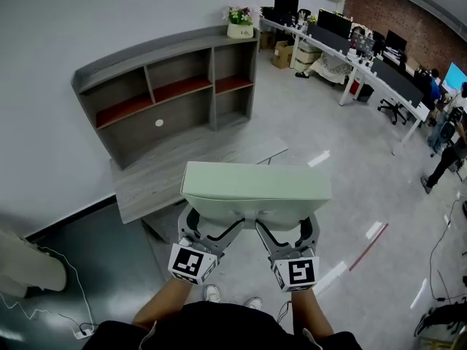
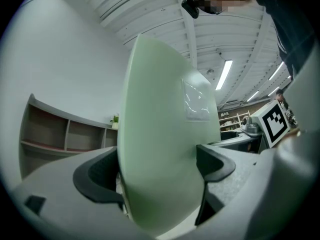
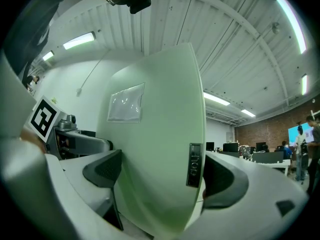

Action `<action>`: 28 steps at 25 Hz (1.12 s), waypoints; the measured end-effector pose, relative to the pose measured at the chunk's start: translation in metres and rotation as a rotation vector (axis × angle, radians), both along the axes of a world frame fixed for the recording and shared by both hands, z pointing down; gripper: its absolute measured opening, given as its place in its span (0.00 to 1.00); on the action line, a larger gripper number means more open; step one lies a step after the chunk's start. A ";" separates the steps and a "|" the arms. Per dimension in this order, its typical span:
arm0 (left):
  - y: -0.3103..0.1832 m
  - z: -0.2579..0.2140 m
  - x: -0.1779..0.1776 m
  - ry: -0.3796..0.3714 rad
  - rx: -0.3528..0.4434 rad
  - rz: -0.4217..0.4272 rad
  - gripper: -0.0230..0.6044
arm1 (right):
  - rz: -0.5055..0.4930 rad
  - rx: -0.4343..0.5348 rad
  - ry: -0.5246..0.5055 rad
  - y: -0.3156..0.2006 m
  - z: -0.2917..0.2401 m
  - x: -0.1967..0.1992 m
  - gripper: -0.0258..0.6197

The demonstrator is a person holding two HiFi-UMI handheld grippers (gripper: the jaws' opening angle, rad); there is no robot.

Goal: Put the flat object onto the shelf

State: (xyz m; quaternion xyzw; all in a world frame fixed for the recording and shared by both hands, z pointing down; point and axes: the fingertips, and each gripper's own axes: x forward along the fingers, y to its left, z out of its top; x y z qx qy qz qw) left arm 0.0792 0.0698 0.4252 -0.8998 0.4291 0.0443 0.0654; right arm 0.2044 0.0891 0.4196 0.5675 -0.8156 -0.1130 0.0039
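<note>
A grey shelf point(image 1: 175, 100) stood against the white wall; ahead of it, the left gripper point(image 1: 206, 233) and right gripper point(image 1: 284, 236) each clamped the green slab point(image 1: 255, 187).

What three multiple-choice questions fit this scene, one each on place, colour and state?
1. Where is the potted plant? A: on top of the shelf. B: on the floor. C: in a lower compartment.
2. What colour is the flat object? A: red. B: pale green. C: black.
3. How is it held? A: lying on the floor. B: resting on the shelf. C: left tongs and right tongs both shut on it.
Answers: A, it tops the shelf's right end; B, green in every view; C, each gripper view shows jaws clamped on it.
</note>
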 end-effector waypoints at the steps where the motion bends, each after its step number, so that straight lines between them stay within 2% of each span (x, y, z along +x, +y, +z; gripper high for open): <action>1: -0.001 0.000 -0.003 -0.001 0.001 -0.001 0.80 | -0.001 -0.002 -0.001 -0.001 0.000 -0.003 0.78; 18: -0.027 0.006 -0.069 0.001 0.000 0.016 0.80 | 0.019 -0.020 0.015 -0.026 0.006 -0.070 0.78; 28: -0.054 0.014 -0.075 0.011 -0.022 0.020 0.80 | 0.032 -0.043 0.022 -0.052 0.012 -0.076 0.78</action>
